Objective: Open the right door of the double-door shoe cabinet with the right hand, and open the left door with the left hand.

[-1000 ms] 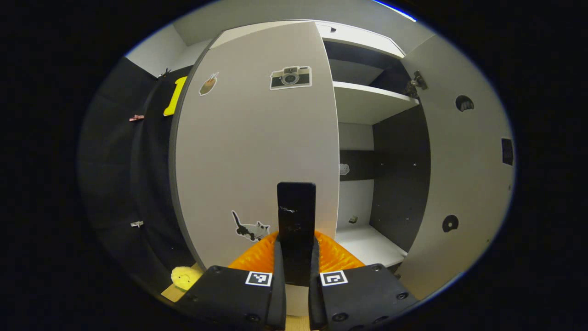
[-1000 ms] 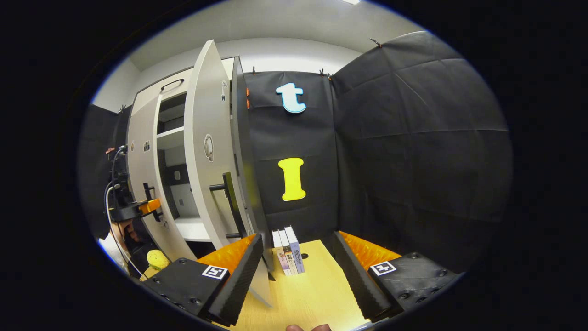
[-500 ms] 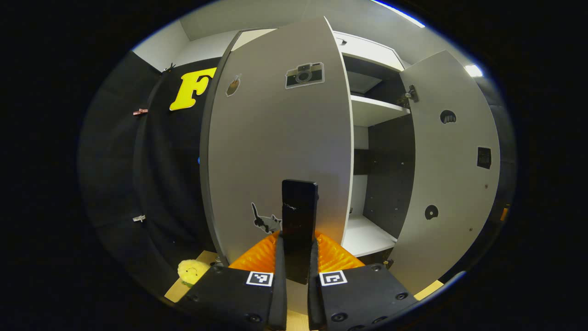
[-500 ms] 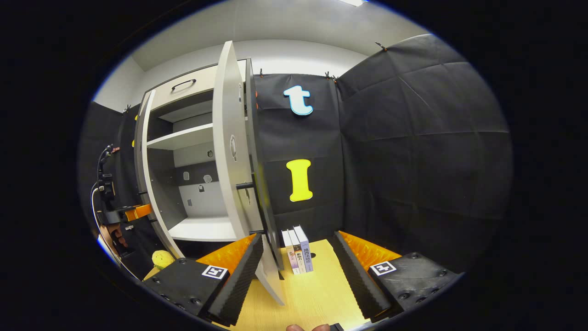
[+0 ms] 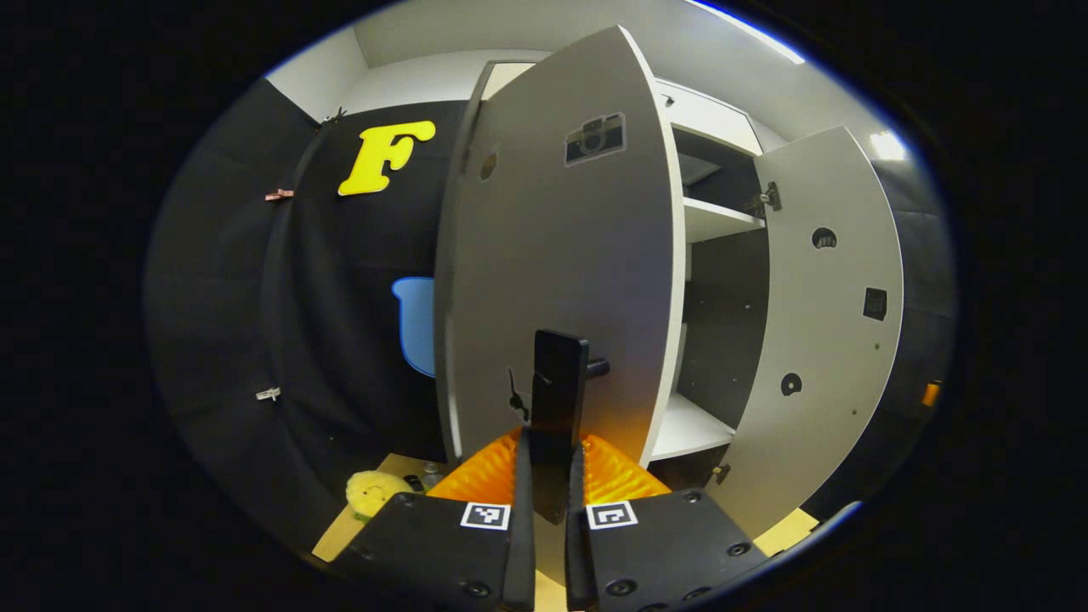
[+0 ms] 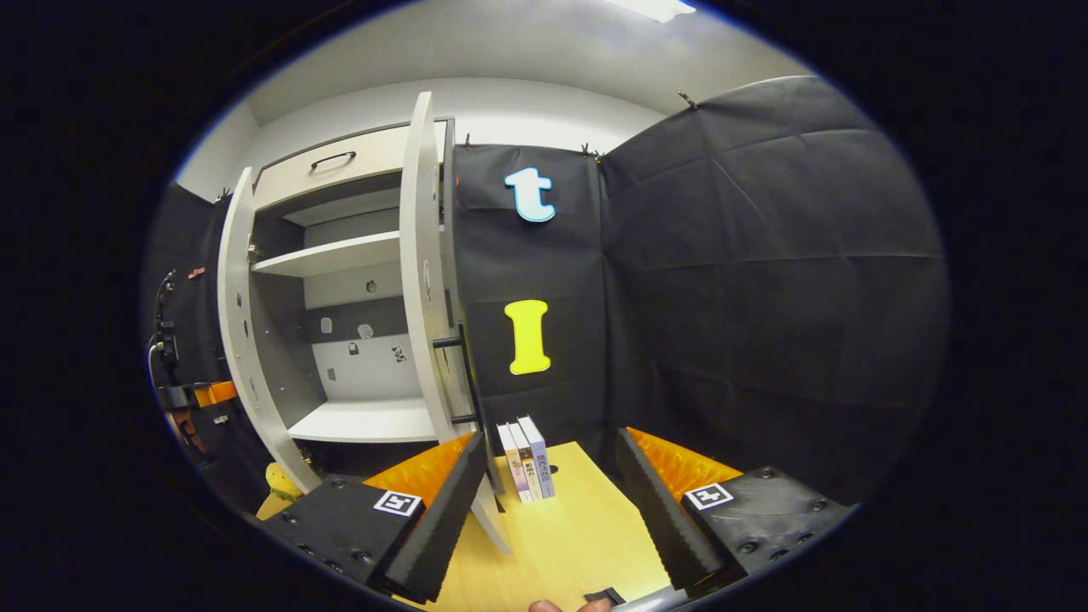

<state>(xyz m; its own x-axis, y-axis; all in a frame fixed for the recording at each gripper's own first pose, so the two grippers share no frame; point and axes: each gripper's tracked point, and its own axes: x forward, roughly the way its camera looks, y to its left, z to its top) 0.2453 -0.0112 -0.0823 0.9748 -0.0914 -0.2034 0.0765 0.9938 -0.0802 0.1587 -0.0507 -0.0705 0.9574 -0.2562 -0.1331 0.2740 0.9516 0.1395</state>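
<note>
Left gripper point(image 5: 548, 476): I have it closed on the left door's handle point(image 5: 558, 399), both fingers pressing the dark bar between them.
Right gripper point(image 6: 544, 501): its jaws stand wide apart and hold nothing; it hangs over the wooden table point(image 6: 561, 544), near the row of books point(image 6: 527, 461).
Change in the left gripper view: a second ago the left door point(image 5: 561, 272) faced me nearly flat and covered most of the cabinet; now it has swung out, so I see it at a sharp angle, with more of the booth wall to its left.
Change in the right gripper view: the right door point(image 6: 422, 280) was turned more toward me before; now I see it almost edge-on, and the shelf point(image 6: 331, 253) inside is open to view.
Meaning for the task: I judge both doors are open, so the work is almost done; only releasing the handle remains.
Position of the doors: the left door is directly ahead of the left gripper, touching it at the handle. The right door stands apart from the right gripper, ahead and to its left, with its handle point(image 6: 459, 374) free.
</note>
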